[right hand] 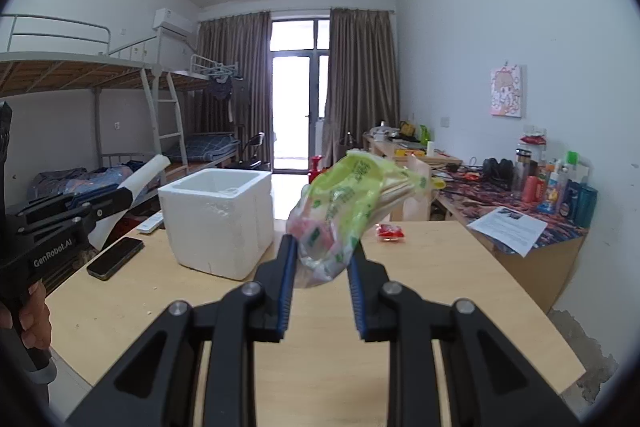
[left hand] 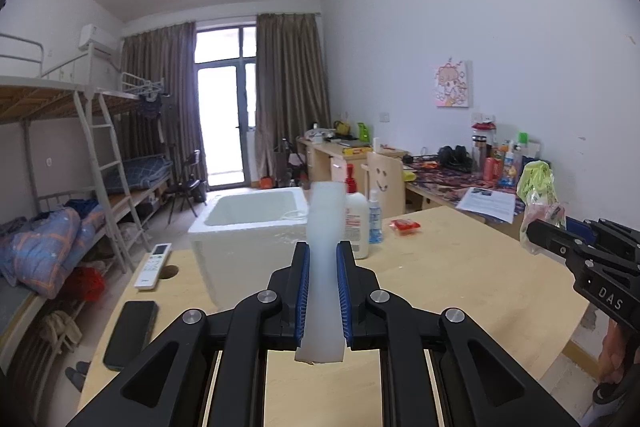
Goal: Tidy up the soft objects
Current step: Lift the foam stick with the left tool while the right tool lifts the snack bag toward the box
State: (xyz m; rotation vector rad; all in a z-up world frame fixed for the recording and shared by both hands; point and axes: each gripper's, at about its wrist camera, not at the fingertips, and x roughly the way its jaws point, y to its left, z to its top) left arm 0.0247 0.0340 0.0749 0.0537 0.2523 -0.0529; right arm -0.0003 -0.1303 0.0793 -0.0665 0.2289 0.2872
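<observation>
My left gripper [left hand: 322,255] is shut on a white foam strip [left hand: 325,227] and holds it upright above the wooden table [left hand: 460,291]. The strip also shows in the right wrist view [right hand: 140,179]. My right gripper [right hand: 322,247] is shut on a yellow-green plastic bag [right hand: 344,203] with red and white contents, held above the table. The bag also shows in the left wrist view [left hand: 538,195]. A white styrofoam box [left hand: 244,239] stands open on the table ahead of both grippers; it shows in the right wrist view [right hand: 216,219] too.
A black phone [left hand: 130,333] and a white remote [left hand: 153,265] lie at the table's left. A lotion bottle [left hand: 356,215] and a sanitizer bottle [left hand: 374,217] stand by the box. A red packet [right hand: 390,231] lies mid-table. Cluttered desks line the right wall, bunk beds the left.
</observation>
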